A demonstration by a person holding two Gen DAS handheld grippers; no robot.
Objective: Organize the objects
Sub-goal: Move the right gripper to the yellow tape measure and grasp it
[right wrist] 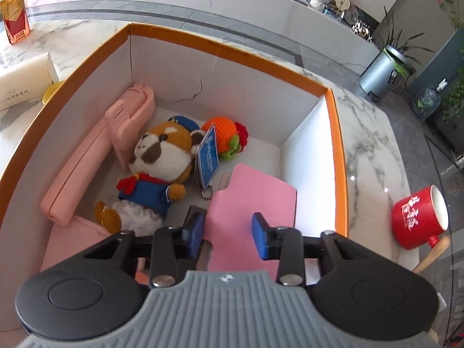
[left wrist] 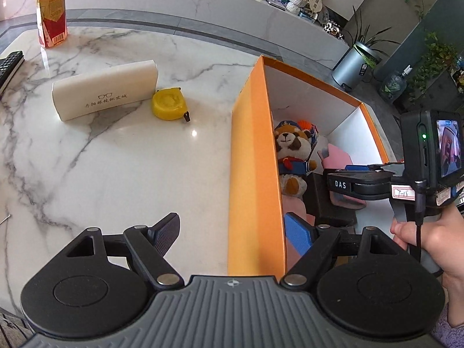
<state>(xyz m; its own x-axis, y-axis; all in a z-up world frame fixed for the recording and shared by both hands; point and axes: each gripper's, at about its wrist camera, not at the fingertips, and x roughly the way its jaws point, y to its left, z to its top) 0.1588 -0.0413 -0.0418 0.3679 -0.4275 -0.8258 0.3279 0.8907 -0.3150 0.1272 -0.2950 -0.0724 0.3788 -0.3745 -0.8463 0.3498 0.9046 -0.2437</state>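
An orange box with white inside walls stands on the marble table. In it lie a plush animal in blue, an orange crochet toy, a long pink device and a flat pink case. My right gripper hangs inside the box just above the pink case, its blue pads apart and pressing on nothing. My left gripper is wide open and straddles the box's near wall without touching it. A white glasses case and a yellow tape measure sit on the table left of the box.
A tea bottle stands at the far left and a remote lies at the left edge. A red mug lies on its side right of the box. A hand grips the right gripper's handle.
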